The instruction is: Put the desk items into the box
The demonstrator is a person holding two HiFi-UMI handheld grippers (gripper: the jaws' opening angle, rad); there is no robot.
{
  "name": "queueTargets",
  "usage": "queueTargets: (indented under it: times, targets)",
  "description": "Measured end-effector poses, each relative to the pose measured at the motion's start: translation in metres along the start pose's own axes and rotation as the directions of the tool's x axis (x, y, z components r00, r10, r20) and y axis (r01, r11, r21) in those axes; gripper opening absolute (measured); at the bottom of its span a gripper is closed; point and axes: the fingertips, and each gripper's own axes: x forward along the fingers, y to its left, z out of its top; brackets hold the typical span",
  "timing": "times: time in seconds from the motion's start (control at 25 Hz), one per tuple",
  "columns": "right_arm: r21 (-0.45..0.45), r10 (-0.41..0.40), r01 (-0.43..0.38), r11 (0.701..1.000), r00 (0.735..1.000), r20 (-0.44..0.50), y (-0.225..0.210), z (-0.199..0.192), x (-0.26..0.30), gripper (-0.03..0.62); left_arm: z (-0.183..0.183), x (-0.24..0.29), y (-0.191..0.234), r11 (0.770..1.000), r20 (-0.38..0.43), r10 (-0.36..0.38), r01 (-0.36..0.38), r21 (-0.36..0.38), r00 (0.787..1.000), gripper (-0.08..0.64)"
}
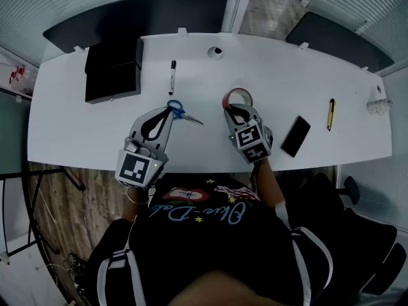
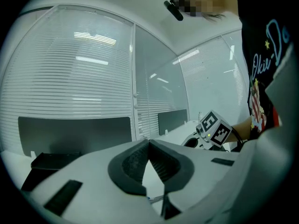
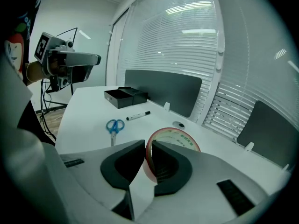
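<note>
Right gripper point(image 3: 148, 146) with fingers clamped on the wall of a red round tape roll point(image 3: 180, 136), left gripper point(image 2: 149, 143) with fingers together, empty, blue-handled scissors point(image 3: 113, 125) left of the right fingers

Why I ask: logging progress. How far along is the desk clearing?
Done: nothing visibly in the open black box. In hand: the right gripper clamps the red tape roll. Remaining: blue-handled scissors, black-and-white marker, black phone, yellow pen-shaped tool on the white desk.
</note>
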Motion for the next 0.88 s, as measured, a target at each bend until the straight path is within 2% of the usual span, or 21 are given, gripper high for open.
queueTargets:
  times: [0.24,0.52,0.68,0.88]
  targets:
    - [-0.021,0.014,-0.014,1.000,1.000,0.007,0.009,0.005,-0.009,0.051,-0.001,-0.018,-0.002,0.999,0.021,0.051,-0.051,-0.006,0.998,0.000]
    - [-0.023,0.033,-0.032,0.999,0.998,0.048,0.019,0.004,-0.014,0.051,-0.003,-0.039,-0.004,0.995,0.009,0.103,-0.103,0.012,0.995,0.000]
    - [-0.059,0.044,-0.041,0.997,0.998,0.040,0.024,0.007,-0.020,0.051,-0.004,-0.049,-0.005,0.993,-0.011,0.119,-0.119,0.008,0.993,0.000]
    - [-0.034,0.071,-0.069,0.997,0.995,0.067,0.032,0.010,-0.021,0.051,-0.002,-0.061,-0.004,0.989,0.003,0.148,-0.148,0.017,0.989,0.000]
